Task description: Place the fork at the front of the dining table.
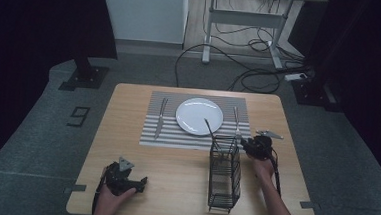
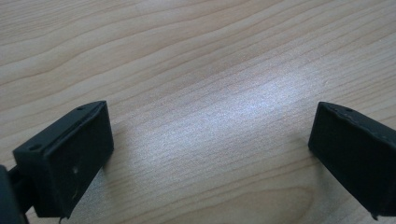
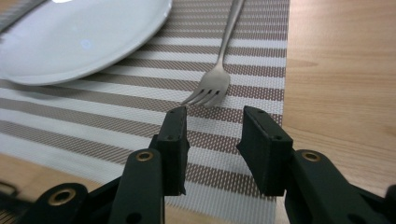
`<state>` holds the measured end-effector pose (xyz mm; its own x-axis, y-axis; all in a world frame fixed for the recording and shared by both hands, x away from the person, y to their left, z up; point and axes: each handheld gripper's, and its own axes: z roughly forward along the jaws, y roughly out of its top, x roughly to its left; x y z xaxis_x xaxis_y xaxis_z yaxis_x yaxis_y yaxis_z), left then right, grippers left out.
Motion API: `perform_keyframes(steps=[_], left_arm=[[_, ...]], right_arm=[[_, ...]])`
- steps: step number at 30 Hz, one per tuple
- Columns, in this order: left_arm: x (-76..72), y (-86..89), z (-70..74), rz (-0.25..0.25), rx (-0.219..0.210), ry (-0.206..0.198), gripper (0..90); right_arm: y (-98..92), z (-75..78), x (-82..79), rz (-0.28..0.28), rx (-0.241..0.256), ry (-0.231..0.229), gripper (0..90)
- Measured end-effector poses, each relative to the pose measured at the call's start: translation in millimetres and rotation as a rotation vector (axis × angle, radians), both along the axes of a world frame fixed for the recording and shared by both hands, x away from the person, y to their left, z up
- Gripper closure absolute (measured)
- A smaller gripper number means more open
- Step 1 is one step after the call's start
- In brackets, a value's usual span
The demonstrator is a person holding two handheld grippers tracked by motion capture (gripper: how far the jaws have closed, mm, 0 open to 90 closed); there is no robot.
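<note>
One plate (image 1: 199, 115), one fork (image 3: 215, 83), one knife (image 1: 161, 117)

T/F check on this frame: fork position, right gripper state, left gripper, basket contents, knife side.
1. The fork lies on the striped placemat beside the plate. True.
2. The right gripper is clamped on the fork. False: its jaws are open, just short of the tines.
3. The left gripper is open over bare table. True.
4. The wire basket holds nothing. False: one utensil stands in it, leaning toward the plate.
5. The knife lies on the plate. False: it lies on the placemat, on the plate's other side from the fork.
</note>
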<state>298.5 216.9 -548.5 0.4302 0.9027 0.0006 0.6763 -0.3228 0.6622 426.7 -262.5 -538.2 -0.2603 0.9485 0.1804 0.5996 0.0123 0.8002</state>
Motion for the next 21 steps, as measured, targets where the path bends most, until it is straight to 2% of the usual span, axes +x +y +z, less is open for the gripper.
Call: perform_keyframes(steps=[11, 21], left_arm=[[0.0, 0.0, 0.0, 0.0, 0.0, 0.0, 0.0], [0.0, 0.0, 0.0, 0.0, 0.0, 0.0, 0.0]], right_arm=[[-8.3, 10.4, -37.3, 0.078, 0.005, -0.034, 49.4], [-25.2, 9.8, -71.8, 0.109, 0.001, -0.051, 47.7]])
